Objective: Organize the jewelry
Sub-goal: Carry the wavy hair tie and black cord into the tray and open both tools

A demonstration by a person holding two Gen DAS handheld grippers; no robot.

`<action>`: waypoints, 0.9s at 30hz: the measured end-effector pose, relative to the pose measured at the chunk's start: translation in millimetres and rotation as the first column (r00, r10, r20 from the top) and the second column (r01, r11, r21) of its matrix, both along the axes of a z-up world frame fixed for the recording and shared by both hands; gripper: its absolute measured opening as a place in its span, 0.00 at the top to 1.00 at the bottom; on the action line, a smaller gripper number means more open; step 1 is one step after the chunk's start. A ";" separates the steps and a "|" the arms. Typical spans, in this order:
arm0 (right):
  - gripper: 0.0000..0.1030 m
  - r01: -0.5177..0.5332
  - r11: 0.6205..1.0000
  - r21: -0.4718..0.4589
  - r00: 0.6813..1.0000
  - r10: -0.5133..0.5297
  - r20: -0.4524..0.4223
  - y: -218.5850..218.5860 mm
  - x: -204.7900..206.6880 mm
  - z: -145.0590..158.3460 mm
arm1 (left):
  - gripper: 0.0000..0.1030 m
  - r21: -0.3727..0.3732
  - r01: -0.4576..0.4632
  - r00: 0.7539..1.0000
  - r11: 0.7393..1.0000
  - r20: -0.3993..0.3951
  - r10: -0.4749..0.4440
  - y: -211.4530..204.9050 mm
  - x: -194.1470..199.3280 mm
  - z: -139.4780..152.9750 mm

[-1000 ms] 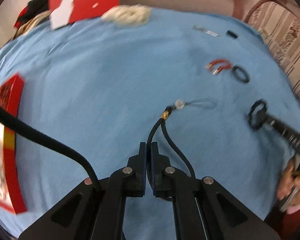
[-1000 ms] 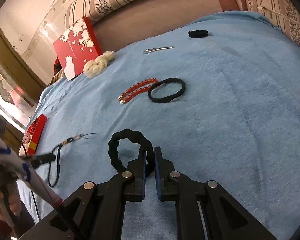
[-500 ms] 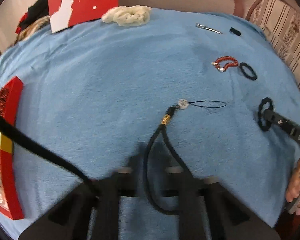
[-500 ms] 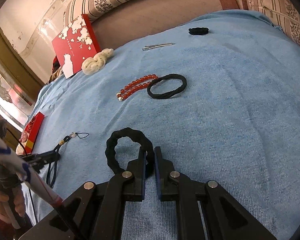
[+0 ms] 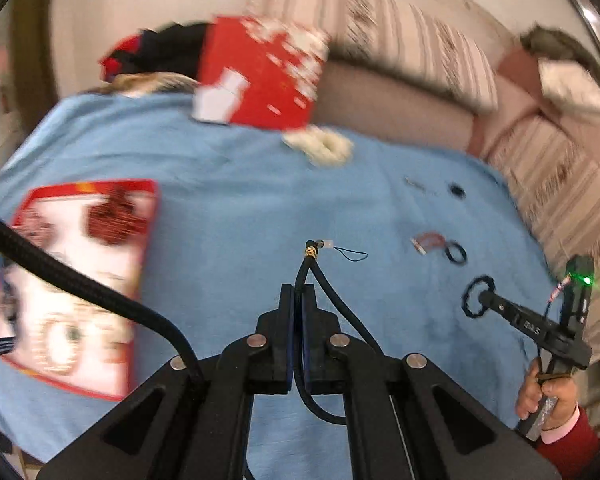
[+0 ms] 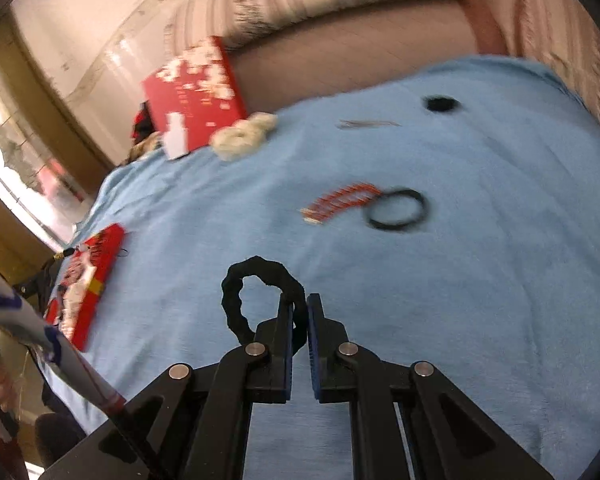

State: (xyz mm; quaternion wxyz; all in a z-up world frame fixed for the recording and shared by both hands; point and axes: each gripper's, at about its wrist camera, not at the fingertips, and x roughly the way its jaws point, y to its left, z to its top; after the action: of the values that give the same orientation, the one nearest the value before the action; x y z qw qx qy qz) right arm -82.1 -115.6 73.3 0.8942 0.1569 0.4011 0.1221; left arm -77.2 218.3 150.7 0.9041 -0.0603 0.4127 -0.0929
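1. Black cord necklace [image 5: 332, 304]: clamped between the jaws of the left gripper [image 5: 299, 292], which are closed tight on it. The cord loops back under the gripper; its gold bead and small charm [image 5: 320, 246] stick out just ahead of the fingertips, above the blue blanket [image 5: 228, 216].
2. Black scrunchie [image 6: 256, 300]: pinched at one edge by the right gripper [image 6: 299, 304], jaws nearly closed on the fabric. The ring stands up to the left of the fingertips, off the blanket.
3. Ahead of the right gripper, well apart: red bead bracelet [image 6: 340, 202] lying touching a thin black hair tie [image 6: 398, 210].
4. Further ahead: a metal hair clip [image 6: 368, 123] and a small black piece [image 6: 440, 104], both blurred.
5. Far ahead-left of both grippers: white scrunchie [image 6: 244, 136] just beside a red box lid [image 6: 194, 100] propped against the sofa back.
6. Left of the left gripper: open red box [image 5: 80, 276] lying on the blanket, contents too blurred to read.
7. Person's hand [image 5: 548, 396] in a red sleeve grips the right gripper's handle, seen at the right edge of the left view.
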 end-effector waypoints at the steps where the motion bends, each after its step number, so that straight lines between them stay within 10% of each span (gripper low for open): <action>1: 0.93 -0.019 1.000 -0.002 1.000 0.019 0.007 11.1 0.6 6.1 | 0.97 0.008 -0.033 0.999 0.999 0.016 0.033 16.7 -2.3 6.5; 16: 0.93 -0.439 0.898 -0.032 0.897 0.440 0.037 253.8 38.8 62.1 | 0.97 0.019 -0.353 0.935 0.935 -0.037 0.354 220.8 75.9 3.8; 27: 0.93 -0.552 0.833 -0.035 0.833 0.551 -0.047 399.8 99.8 23.2 | 0.97 0.050 -0.378 0.917 0.925 -0.121 0.381 269.3 148.6 -54.2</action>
State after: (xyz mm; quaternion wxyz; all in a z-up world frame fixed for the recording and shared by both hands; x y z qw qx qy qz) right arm 17.7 284.2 96.5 0.8173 0.0159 0.4478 0.3623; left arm 71.3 487.6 96.5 0.8771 -0.1335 0.4518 0.0934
